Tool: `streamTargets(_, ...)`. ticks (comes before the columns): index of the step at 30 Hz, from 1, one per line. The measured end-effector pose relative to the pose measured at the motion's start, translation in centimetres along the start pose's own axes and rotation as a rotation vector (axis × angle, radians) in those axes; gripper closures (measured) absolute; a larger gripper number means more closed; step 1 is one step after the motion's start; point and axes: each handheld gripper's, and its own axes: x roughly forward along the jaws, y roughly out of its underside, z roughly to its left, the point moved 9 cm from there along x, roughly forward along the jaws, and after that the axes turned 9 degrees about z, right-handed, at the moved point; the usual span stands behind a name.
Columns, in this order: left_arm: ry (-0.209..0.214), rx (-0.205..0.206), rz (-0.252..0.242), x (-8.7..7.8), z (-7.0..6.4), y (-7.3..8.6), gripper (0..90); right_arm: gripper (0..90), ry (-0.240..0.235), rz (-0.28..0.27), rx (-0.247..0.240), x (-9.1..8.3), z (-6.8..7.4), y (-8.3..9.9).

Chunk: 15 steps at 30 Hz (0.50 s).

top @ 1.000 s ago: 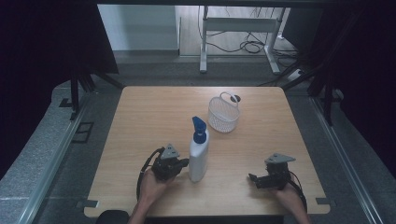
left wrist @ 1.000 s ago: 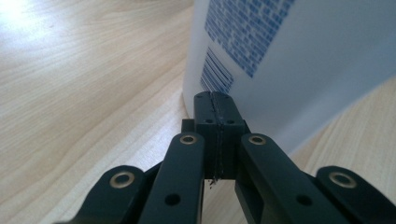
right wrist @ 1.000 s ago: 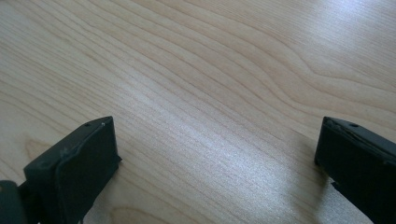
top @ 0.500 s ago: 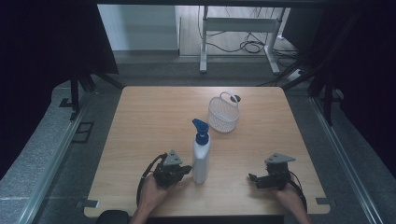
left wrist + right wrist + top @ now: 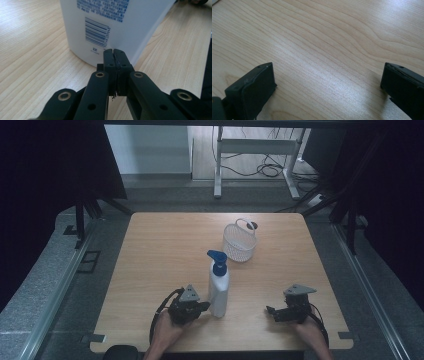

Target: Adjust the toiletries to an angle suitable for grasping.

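Note:
A white pump bottle (image 5: 219, 286) with a blue pump head stands upright near the table's front middle. My left gripper (image 5: 202, 306) lies just left of its base, jaws pressed together with nothing between them. In the left gripper view the closed tips (image 5: 114, 51) almost touch the bottle's lower wall (image 5: 100, 27), below its barcode. My right gripper (image 5: 270, 311) rests near the front right of the table, pointing left, well apart from the bottle. In the right gripper view its fingers (image 5: 252, 86) stand wide apart over bare wood.
A white wire basket (image 5: 239, 242) with a handle sits behind the bottle, toward the table's far middle, a small dark round thing (image 5: 252, 225) just beyond it. The wooden table (image 5: 160, 250) is edged by grey floor; a desk frame and cables lie beyond.
The bottle and my left gripper have shifted a little rightward along the front of the table. The right gripper has stayed put.

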Motion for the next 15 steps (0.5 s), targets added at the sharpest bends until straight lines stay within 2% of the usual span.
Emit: streamTargets(15,0.033,0.040,-0.007,0.8,-1.6,-0.8,86.7,0.0,0.000,0.000,-0.001,0.0,0.0,0.0)
